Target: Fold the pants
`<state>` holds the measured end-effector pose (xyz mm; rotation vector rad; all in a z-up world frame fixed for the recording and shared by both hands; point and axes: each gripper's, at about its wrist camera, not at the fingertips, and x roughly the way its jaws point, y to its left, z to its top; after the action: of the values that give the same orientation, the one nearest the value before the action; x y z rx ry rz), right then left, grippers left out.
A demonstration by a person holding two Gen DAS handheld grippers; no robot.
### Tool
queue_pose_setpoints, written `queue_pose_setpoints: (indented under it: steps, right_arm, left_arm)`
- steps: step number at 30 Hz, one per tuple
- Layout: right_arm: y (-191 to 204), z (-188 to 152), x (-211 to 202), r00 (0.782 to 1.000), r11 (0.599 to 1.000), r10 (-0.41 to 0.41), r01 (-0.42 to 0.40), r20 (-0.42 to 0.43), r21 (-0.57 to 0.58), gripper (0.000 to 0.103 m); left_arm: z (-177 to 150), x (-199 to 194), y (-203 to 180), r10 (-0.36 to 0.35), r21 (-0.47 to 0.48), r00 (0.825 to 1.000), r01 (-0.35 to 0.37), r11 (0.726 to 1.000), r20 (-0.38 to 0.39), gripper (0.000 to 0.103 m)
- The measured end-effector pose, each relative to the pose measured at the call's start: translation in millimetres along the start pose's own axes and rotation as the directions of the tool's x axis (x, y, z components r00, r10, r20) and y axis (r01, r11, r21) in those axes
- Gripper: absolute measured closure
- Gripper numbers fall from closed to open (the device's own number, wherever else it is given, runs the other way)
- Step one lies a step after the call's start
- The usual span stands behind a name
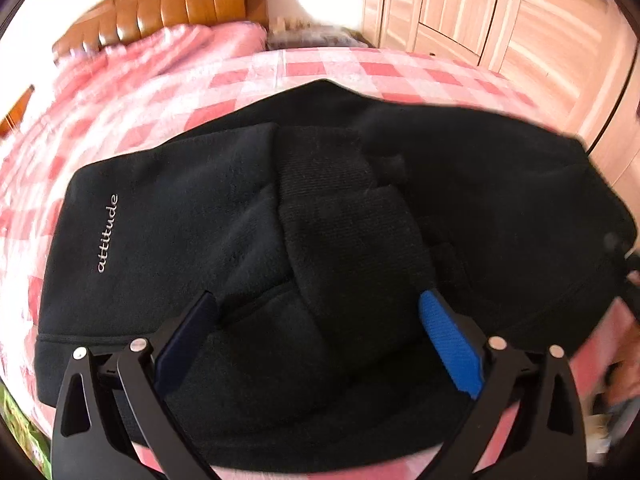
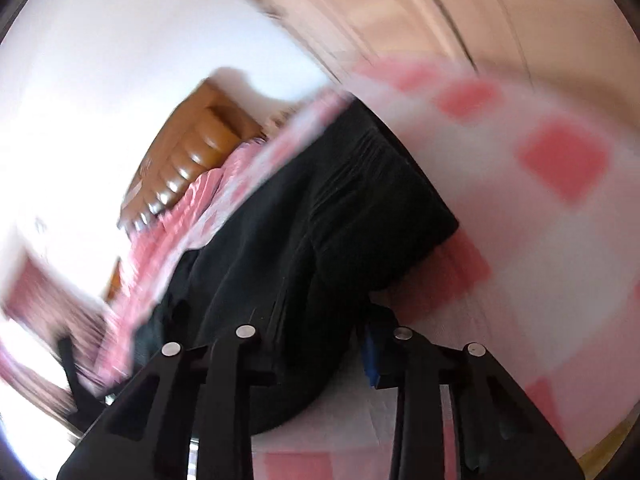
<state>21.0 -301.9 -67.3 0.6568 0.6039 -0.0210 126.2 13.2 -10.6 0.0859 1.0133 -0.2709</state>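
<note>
The black fleece pants (image 1: 248, 216) lie folded in a thick bundle on the pink checked bedspread (image 1: 320, 68). White "attitude" lettering (image 1: 108, 234) shows on their left part. My left gripper (image 1: 320, 308) is open, its blue-padded fingers (image 1: 452, 340) spread just above the near fold of the bundle, holding nothing. In the tilted, blurred right wrist view the pants (image 2: 320, 216) run up from my right gripper (image 2: 320, 344). Black cloth sits between its fingers, with a blue pad (image 2: 370, 364) showing at the right. The jaws look closed on the cloth edge.
A brown padded headboard (image 1: 180, 0) and a rumpled pink quilt (image 1: 132, 60) are at the far left. Light wooden wardrobe doors (image 1: 520, 28) stand at the right, beyond the bed edge. Bedspread (image 2: 540, 200) surrounds the pants on all sides.
</note>
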Motion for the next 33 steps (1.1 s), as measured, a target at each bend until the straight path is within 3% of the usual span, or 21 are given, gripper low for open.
queue_pose_setpoints:
  steps: [3, 4, 7, 9, 10, 12, 13, 15, 16, 18, 19, 20, 21, 22, 23, 25, 26, 27, 28, 30, 33]
  right_arm:
    - [48.0, -4.2, -6.3, 0.991, 0.957, -0.070, 0.099, 0.115, -0.271, 0.074]
    - [62.4, -9.0, -5.6, 0.984, 0.929, -0.094, 0.141, 0.150, -0.343, 0.074]
    - [86.5, -21.5, -0.2, 0.967, 0.857, -0.142, 0.227, 0.212, -0.462, 0.075]
    - [91.6, -27.5, -1.3, 0.960, 0.834, -0.158, 0.255, 0.232, -0.490, 0.075]
    - [92.8, -27.9, -1.2, 0.957, 0.827, -0.165, 0.267, 0.240, -0.496, 0.075]
    - [90.8, -27.1, 1.8, 0.953, 0.819, -0.178, 0.282, 0.247, -0.499, 0.075]
    - [86.3, -23.9, 3.6, 0.950, 0.816, -0.186, 0.292, 0.252, -0.499, 0.075]
    - [78.8, -25.2, 4.2, 0.947, 0.815, -0.201, 0.304, 0.252, -0.493, 0.075]
    - [78.2, -26.7, 4.1, 0.947, 0.818, -0.201, 0.303, 0.251, -0.489, 0.075]
    - [73.9, -25.8, 3.2, 0.949, 0.826, -0.195, 0.295, 0.247, -0.480, 0.075]
    - [74.4, -25.7, 3.7, 0.950, 0.829, -0.192, 0.291, 0.245, -0.477, 0.075]
    - [73.3, -24.9, 3.8, 0.951, 0.832, -0.189, 0.287, 0.244, -0.475, 0.075]
    - [72.4, -25.0, 3.4, 0.952, 0.834, -0.186, 0.284, 0.244, -0.473, 0.075]
    - [71.8, -25.1, 3.4, 0.952, 0.835, -0.183, 0.282, 0.245, -0.472, 0.075]
    - [72.2, -25.6, 3.0, 0.952, 0.834, -0.182, 0.282, 0.246, -0.474, 0.075]
    - [69.8, -25.7, 2.0, 0.952, 0.838, -0.184, 0.282, 0.244, -0.467, 0.075]
    - [67.4, -24.8, 1.2, 0.956, 0.844, -0.180, 0.271, 0.231, -0.462, 0.072]
    - [66.4, -24.1, 0.0, 0.958, 0.849, -0.181, 0.266, 0.221, -0.456, 0.071]
    - [66.6, -23.7, -2.5, 0.962, 0.854, -0.176, 0.256, 0.211, -0.454, 0.066]
    - [61.8, -23.3, -13.2, 0.973, 0.882, -0.141, 0.206, 0.181, -0.424, 0.004]
    - [54.2, -28.5, -21.9, 0.984, 0.920, -0.097, 0.145, 0.147, -0.365, 0.005]
  left_arm:
    - [38.8, -29.2, -4.8, -0.185, -0.042, 0.982, 0.186, 0.982, 0.032, 0.003]
    - [62.9, -39.3, -15.5, -0.294, -0.055, 0.956, 0.295, 0.954, 0.019, 0.003]
    - [114.0, -46.2, -63.7, -0.451, -0.020, 0.889, 0.451, 0.892, -0.078, 0.002]
    - [143.8, -40.7, -115.4, -0.467, 0.062, 0.859, 0.489, 0.870, -0.210, 0.002]
    - [156.1, -37.0, -149.7, -0.438, 0.123, 0.856, 0.483, 0.867, -0.274, 0.002]
    - [165.7, -34.4, -205.4, -0.351, 0.247, 0.876, 0.440, 0.863, -0.331, 0.002]
    - [164.0, -33.5, -243.0, -0.286, 0.347, 0.891, 0.408, 0.844, -0.353, 0.002]
    - [146.8, -27.5, -305.0, -0.150, 0.530, 0.911, 0.350, 0.772, -0.384, 0.002]
    - [129.6, -17.5, -342.0, -0.009, 0.657, 0.930, 0.268, 0.705, -0.369, 0.002]
    - [105.6, 1.4, -372.4, 0.171, 0.784, 0.940, 0.137, 0.605, -0.296, 0.002]
    - [95.8, 14.3, -384.9, 0.258, 0.831, 0.932, 0.074, 0.551, -0.254, 0.002]
    - [85.5, 32.1, -392.9, 0.351, 0.868, 0.908, 0.027, 0.496, -0.229, 0.002]
    - [81.0, 41.2, -391.6, 0.393, 0.883, 0.891, 0.020, 0.469, -0.229, 0.002]
    - [72.0, 56.3, -390.0, 0.453, 0.904, 0.859, 0.027, 0.427, -0.240, 0.002]
    - [68.7, 67.3, -387.1, 0.488, 0.911, 0.840, 0.018, 0.412, -0.237, 0.003]
    - [72.5, 82.9, -376.7, 0.543, 0.904, 0.804, -0.019, 0.427, -0.240, 0.035]
    - [75.9, 86.6, -370.3, 0.531, 0.877, 0.790, 0.016, 0.480, -0.305, 0.067]
    - [78.8, 83.5, -366.9, 0.488, 0.857, 0.804, 0.052, 0.512, -0.341, 0.071]
    - [77.9, 79.6, -364.9, 0.470, 0.865, 0.818, 0.065, 0.498, -0.332, 0.072]
    - [79.2, 71.0, -359.2, 0.441, 0.860, 0.836, 0.070, 0.505, -0.326, 0.075]
    - [94.8, 47.1, -343.5, 0.363, 0.820, 0.870, 0.079, 0.566, -0.335, 0.076]
